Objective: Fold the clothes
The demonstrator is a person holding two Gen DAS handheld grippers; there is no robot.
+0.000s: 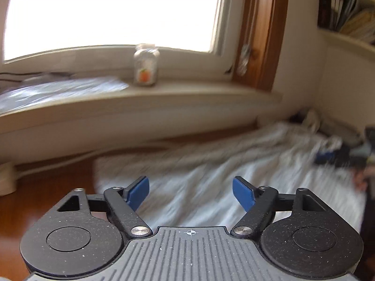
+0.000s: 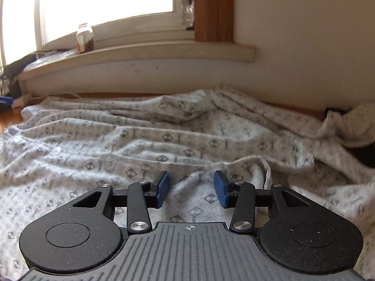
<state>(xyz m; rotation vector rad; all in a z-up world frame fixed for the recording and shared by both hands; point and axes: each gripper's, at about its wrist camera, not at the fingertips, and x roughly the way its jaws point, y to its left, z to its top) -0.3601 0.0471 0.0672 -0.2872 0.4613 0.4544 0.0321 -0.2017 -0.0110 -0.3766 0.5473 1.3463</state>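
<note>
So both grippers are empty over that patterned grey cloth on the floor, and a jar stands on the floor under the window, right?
Not quite: the jar stands on the windowsill, as the right wrist view shows. Both the left gripper and right gripper are empty above the patterned grey cloth.

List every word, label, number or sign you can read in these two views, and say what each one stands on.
No text can be read in either view.
Jar on the windowsill: label with an orange picture, lettering too blurred.
Patterned garment: printed diamond motifs with small marks, too small to read as words.
Books on the shelf: spines too blurred.
</note>
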